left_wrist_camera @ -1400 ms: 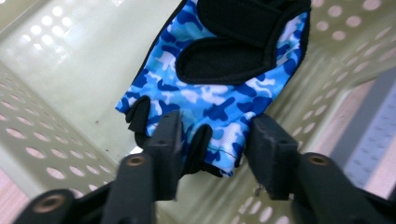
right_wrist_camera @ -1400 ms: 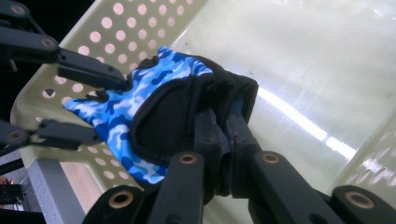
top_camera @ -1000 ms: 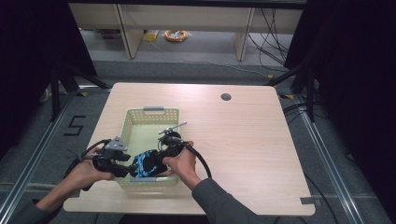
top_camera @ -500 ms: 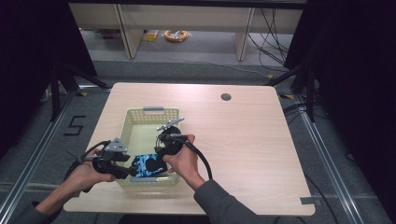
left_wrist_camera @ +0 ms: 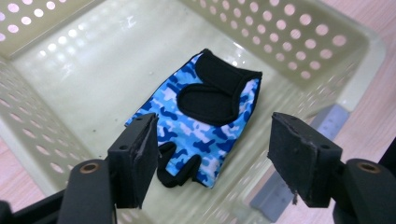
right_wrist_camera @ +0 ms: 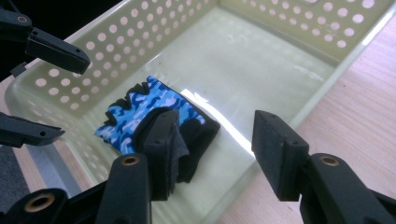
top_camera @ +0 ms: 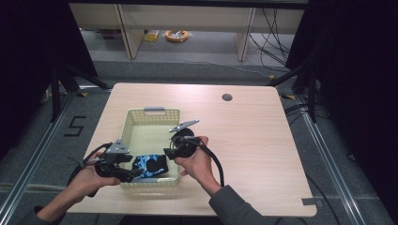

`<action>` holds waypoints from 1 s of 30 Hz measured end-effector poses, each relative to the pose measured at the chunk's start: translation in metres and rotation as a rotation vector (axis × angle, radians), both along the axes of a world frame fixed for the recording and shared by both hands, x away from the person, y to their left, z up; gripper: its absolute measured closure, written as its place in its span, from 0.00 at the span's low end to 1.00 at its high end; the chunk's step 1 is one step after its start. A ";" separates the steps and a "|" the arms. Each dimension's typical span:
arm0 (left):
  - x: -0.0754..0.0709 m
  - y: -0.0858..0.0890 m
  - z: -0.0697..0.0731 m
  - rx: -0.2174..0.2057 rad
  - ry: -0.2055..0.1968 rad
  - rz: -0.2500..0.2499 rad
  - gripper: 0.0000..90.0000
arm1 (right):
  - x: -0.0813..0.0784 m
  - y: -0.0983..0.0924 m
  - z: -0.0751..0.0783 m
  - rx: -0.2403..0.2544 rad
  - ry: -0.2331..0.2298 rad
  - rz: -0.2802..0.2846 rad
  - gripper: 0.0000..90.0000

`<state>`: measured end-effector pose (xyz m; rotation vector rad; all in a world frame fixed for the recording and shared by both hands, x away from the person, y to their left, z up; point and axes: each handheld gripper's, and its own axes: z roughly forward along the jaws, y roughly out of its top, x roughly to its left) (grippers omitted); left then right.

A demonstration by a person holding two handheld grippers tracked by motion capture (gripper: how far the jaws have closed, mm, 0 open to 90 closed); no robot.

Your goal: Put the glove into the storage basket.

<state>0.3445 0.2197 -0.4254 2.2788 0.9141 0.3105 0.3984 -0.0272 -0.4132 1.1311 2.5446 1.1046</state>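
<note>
Blue camouflage fingerless glove with black palm padding (left_wrist_camera: 203,125) lies flat on the floor of the pale yellow perforated plastic basket (top_camera: 155,114), in the basket's near end, close to the near wall. Basket sits on the left half of the light wood-grain table (top_camera: 263,140).

Left gripper (left_wrist_camera: 212,151): jaws spread wide, nothing between them. It hangs above the near left corner of the basket, aimed down at the finger end of the glove, clear of the fabric.

Right gripper (right_wrist_camera: 215,140): jaws also wide apart and empty. It hangs over the near right rim of the basket, looking across at the black cuff end of the glove. Whether its left pad touches the cuff cannot be told; from this angle it merely overlaps it.

Step in hand, as judged: both tools are poised over the glove with no grasp made, so either the glove has just been placed in the basket or a pick-up is about to start. The pictures alone do not settle which.

Next move, if a pick-up: lower one gripper until a pad slides under an edge of the thin fabric, then pinch. The cuff edge looks thicker and easier to catch. The nearby basket wall leaves little room for the left tool.
</note>
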 end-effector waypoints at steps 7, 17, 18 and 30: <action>-0.013 -0.010 0.004 -0.064 -0.036 0.009 0.32 | -0.004 -0.024 0.003 0.024 0.055 -0.052 0.55; -0.024 -0.025 0.004 -0.101 -0.039 -0.014 0.30 | -0.011 -0.061 0.006 0.130 0.017 -0.037 0.48; -0.023 -0.025 0.004 -0.091 -0.052 -0.021 0.29 | -0.014 -0.064 0.007 0.144 0.018 -0.045 0.47; -0.033 -0.041 0.001 -0.145 -0.048 -0.027 0.26 | -0.029 -0.105 0.010 0.175 0.008 -0.075 0.44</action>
